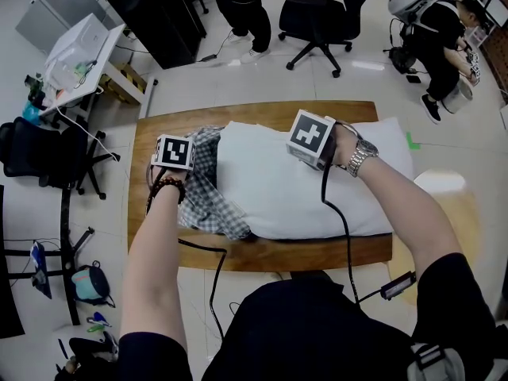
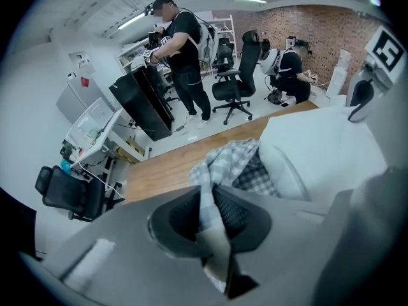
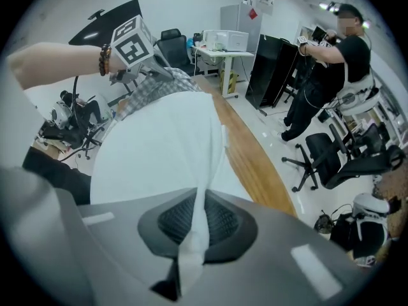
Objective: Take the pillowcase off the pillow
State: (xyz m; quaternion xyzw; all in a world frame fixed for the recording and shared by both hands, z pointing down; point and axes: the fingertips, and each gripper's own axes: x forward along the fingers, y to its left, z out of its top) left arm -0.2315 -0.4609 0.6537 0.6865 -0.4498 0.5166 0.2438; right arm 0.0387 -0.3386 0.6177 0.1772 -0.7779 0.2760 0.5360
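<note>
Forearms reach out over the wooden counter (image 1: 262,254), a gripper in each hand. Nearest, the left gripper (image 2: 213,234) has its jaws closed on a pinched fold of the checked pillowcase (image 1: 205,193), which runs up between them. The right gripper (image 3: 190,238) has its jaws clamped on a ridge of the white pillow (image 1: 309,193). That pillow lies lengthwise on the counter, mostly bare, with the pillowcase bunched around its left end. Beyond the counter's far edge, a black office chair (image 1: 317,14) stands on the pale floor.
</note>
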